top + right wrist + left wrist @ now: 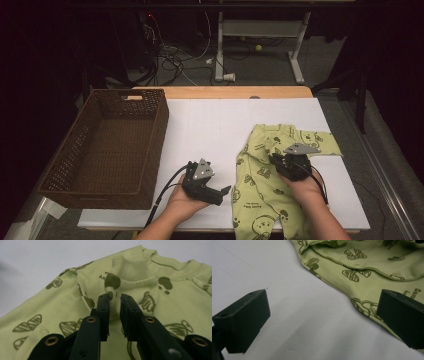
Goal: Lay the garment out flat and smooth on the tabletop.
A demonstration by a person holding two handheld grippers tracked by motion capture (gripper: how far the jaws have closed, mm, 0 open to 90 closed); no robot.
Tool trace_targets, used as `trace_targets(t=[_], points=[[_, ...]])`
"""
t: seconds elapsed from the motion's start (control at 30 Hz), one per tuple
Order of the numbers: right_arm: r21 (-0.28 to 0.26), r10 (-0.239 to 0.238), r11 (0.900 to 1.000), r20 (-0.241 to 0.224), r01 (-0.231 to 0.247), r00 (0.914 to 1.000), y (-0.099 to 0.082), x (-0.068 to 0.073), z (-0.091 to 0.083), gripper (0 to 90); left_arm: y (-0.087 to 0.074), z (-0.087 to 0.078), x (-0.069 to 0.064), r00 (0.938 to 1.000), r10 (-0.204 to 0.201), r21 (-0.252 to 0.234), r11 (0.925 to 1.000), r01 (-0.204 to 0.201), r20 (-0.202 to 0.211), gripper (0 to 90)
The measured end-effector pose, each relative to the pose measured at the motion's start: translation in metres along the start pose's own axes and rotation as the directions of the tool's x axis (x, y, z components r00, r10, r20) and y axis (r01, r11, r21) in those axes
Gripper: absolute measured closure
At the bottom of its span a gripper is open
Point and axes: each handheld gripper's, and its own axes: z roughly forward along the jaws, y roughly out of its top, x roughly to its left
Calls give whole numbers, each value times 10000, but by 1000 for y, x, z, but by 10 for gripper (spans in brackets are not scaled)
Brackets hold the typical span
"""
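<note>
Garment: light-green cotton baby garment w/ dark-olive doodle print (pixel 265 175), lies crumpled on right half of white-covered tabletop (pixel 210 125); lower part runs to the near edge, between the person's forearms. One sleeve spread out to the right, far side.
Fold: in right gripper view a ridge of the fabric (pixel 117 287) stands up just ahead of the jaw tips, ribbed neckline to its right.
R gripper: right gripper (pixel 280 161) sits on top of garment, upper-middle area, grey three-cornered plate on top. Jaws nearly together, narrow gap; a pinch of green cloth between the pads, so it has hold of the fabric.
L gripper: left gripper (pixel 226 192) near front of tabletop, just left of garment's edge, pointing toward it. Jaws spread wide, nothing betw. them; in left gripper view one jaw over bare white cover, other over garment hem (pixel 362 302). Can't tell if that jaw touches the cloth.
Basket: brown woven rectangular basket (pixel 107 145) at left end of tabletop, well apart from garment.
</note>
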Motion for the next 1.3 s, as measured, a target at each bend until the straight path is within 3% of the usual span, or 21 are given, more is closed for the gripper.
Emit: trace_targets(t=[0.23, 0.37, 0.5, 0.63, 0.73, 0.83, 0.9, 0.97, 1.0, 1.13, 1.3], points=[[-348, 51, 9994, 209, -44, 9998, 1, -4, -19, 660, 0, -3, 1, 10000, -18, -66, 10000, 18, -38, 0], [-375, 125, 9992, 296, -114, 9995, 12, -9, -18, 654, -1, -1, 2, 10000, -41, 26, 10000, 41, -27, 0], [-205, -107, 9997, 383, 115, 9992, 31, -7, 4, 655, -1, -2, 0, 10000, 6, -23, 10000, -6, 29, 0], [98, 268, 9996, 710, -276, 9971, 46, -19, 30, 637, -2, -2, 0, 9999, -66, -15, 10000, 66, 93, 0], [574, 669, 9958, 842, -718, 9942, 49, -31, 47, 609, -2, -2, 1, 10000, -44, -1, 10000, 44, 86, 0], [1266, 733, 9882, 1060, -865, 9917, 46, -36, 60, 577, -2, -4, 3, 10000, -51, -61, 10000, 51, 56, 0], [1408, 860, 9851, 911, -984, 9921, 43, -37, 63, 641, -2, -4, 4, 10000, -61, -71, 10000, 61, 39, 0], [1303, 443, 9898, 987, -571, 9941, 43, -34, 60, 803, -2, -4, 4, 10000, -63, -35, 10000, 63, 39, 0], [1254, 240, 9914, 1035, -370, 9943, 44, -32, 58, 831, -2, -3, 4, 10000, -63, -28, 10000, 63, 35, 0], [843, -18, 9964, 1088, -75, 9941, 48, -29, 48, 849, -2, -3, 2, 10000, 6, -39, 10000, -6, 47, 0], [-81, 42, 10000, 1116, -33, 9937, 56, -27, 33, 854, -2, -3, 2, 10000, -80, -43, 10000, 81, 57, 0]])
